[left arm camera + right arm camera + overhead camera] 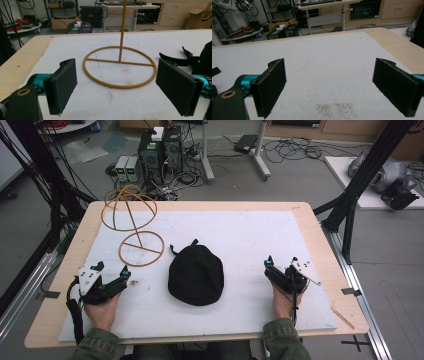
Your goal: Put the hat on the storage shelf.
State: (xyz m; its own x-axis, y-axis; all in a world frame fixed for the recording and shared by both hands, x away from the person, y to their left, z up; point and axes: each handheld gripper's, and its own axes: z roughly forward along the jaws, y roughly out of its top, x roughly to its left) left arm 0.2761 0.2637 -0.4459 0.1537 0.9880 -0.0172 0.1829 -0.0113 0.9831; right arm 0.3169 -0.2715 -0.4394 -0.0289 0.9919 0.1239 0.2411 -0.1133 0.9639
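Two hands, two grippers: left gripper (112, 269), right gripper (281, 262), both agape, empty. One black cap (195, 274); one wire stand (135, 222).

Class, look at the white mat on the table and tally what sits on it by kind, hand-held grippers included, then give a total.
Black cap: 1
Yellow wire stand: 1
Grippers, left and right: 2
Total: 4
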